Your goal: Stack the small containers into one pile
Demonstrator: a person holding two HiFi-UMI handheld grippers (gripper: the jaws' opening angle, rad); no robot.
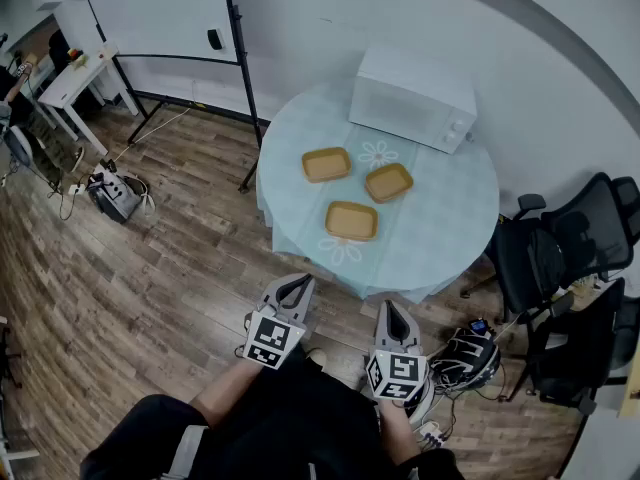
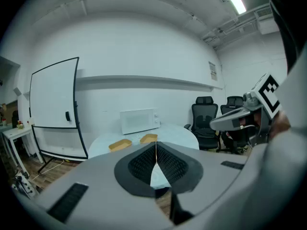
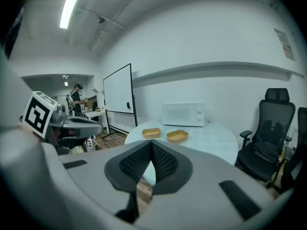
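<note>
Three shallow tan containers lie apart on the round table point(image 1: 440, 238): one at the left point(image 1: 327, 164), one at the right point(image 1: 389, 182), and one nearest me point(image 1: 351, 220). My left gripper point(image 1: 297, 286) and right gripper point(image 1: 391, 313) hang side by side over the wooden floor, short of the table's near edge. Both are shut with nothing between the jaws. The left gripper view shows its shut tips point(image 2: 156, 145) in front of two containers point(image 2: 120, 144) point(image 2: 148, 138). In the right gripper view the shut tips point(image 3: 151, 144) sit below two containers point(image 3: 151, 132) point(image 3: 177, 136).
A white microwave point(image 1: 412, 96) stands at the back of the table. Black office chairs point(image 1: 560, 248) crowd the right side. A whiteboard on a stand point(image 1: 160, 13) is at the back left, with a bag and cables point(image 1: 115, 193) on the floor. A helmet point(image 1: 470, 356) lies near my right foot.
</note>
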